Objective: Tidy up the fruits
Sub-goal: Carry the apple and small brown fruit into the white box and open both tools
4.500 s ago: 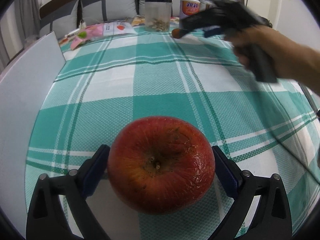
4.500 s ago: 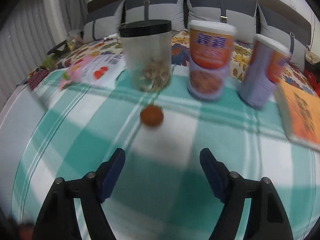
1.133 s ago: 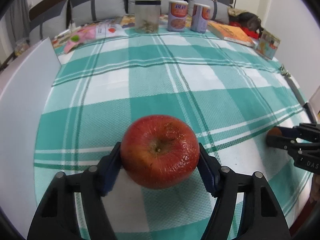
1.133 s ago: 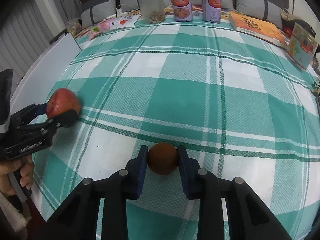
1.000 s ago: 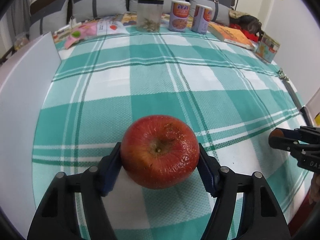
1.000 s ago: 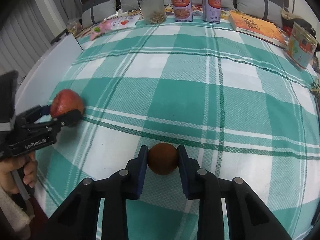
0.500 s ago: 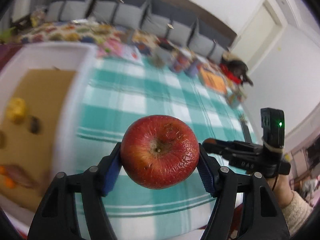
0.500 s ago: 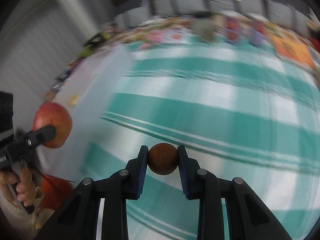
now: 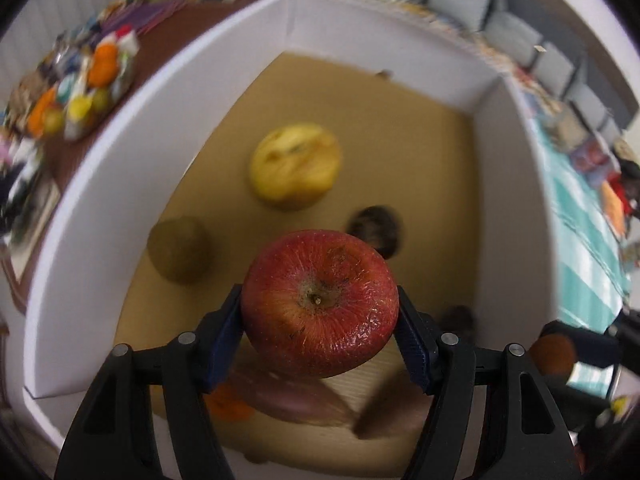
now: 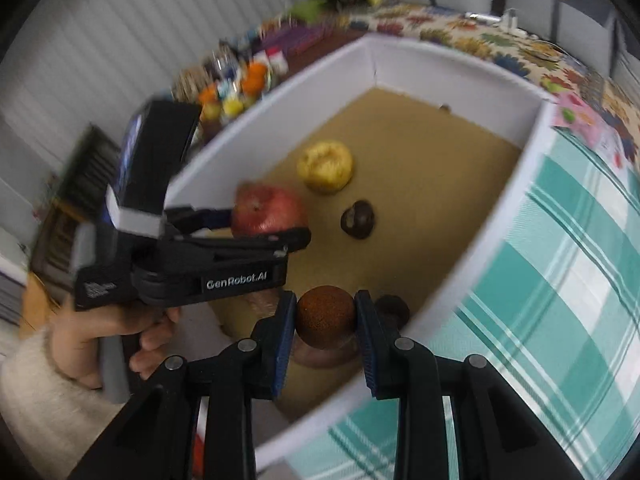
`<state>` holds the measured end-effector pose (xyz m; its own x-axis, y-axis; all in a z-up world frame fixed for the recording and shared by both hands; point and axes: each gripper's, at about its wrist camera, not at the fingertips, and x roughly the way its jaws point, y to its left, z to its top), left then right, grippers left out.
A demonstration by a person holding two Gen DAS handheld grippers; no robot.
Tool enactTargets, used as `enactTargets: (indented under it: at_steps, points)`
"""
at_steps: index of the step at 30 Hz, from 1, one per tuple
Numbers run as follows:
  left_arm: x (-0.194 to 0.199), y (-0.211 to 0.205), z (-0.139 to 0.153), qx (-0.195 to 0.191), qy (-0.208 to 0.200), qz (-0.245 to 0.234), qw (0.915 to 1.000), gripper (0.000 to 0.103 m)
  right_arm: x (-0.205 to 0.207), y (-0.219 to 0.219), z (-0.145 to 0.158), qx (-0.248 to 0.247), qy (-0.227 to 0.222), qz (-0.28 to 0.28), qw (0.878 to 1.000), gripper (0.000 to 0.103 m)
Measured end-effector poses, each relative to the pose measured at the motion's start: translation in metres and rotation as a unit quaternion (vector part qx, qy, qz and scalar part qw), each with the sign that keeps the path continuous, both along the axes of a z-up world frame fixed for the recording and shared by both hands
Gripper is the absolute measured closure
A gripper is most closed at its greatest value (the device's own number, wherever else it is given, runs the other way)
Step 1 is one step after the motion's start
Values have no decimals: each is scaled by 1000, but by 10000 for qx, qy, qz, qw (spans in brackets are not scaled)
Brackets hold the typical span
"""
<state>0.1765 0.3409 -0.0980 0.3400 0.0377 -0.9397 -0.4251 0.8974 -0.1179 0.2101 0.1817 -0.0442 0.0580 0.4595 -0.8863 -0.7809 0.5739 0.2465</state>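
My left gripper (image 9: 320, 312) is shut on a red apple (image 9: 319, 303) and holds it in the air above the open white box (image 9: 100, 160). It also shows in the right wrist view (image 10: 264, 220) with the apple (image 10: 266, 208). My right gripper (image 10: 325, 318) is shut on a small round brown fruit (image 10: 325, 316) over the box's near right wall (image 10: 500, 240); this fruit also shows in the left wrist view (image 9: 552, 354). On the box's brown floor lie a yellow fruit (image 9: 295, 167), a brown-green fruit (image 9: 179, 249) and a dark fruit (image 9: 374, 229).
More fruits lie on the box floor under the apple: an orange one (image 9: 228, 404) and a pinkish long one (image 9: 296, 396). A green checked cloth (image 10: 560, 300) covers the surface to the right of the box. Packets and bottles (image 9: 76, 100) stand beyond the left wall.
Both grippers have swung left from over the checked cloth to above the white box, each still holding its fruit.
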Motion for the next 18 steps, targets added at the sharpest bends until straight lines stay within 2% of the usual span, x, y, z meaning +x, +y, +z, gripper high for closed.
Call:
enactTargets:
  at_steps: [4,6,7,8,9,11,13,15,17,18]
  points:
    - [-2,10,-14,-207,262,195,9993,31,2,29,-33,-479,-93,128,9987,72]
    - [-3,13,-4,-162,81,234,9996,29,2,33,-42,-589,-172,118,9980,71]
    - [-5,12,5,56,-50,189,9998,29,3,32,-42,-579,-190,88,9981,69]
    - [-7,12,10,204,-120,150,9996,25,5,32,-40,-545,-187,42,9983,59]
    - [-9,11,16,321,-195,124,9992,22,8,27,-36,-495,-183,-50,9986,40]
    - [-17,13,30,469,-383,117,9981,21,13,16,-25,-353,-217,-231,9989,22]
    - [-28,9,49,733,-634,92,9952,19,16,10,-9,-210,-302,-329,9988,20]
    - [-39,-1,69,1152,-909,33,9892,17,15,-1,10,-140,-444,-452,9979,9]
    - [-51,-17,90,1642,-1176,-61,9794,16,8,-13,28,-51,-632,-565,9964,6]
    - [-56,-22,98,1830,-1292,-77,9746,11,5,-17,36,-20,-708,-599,9957,6]
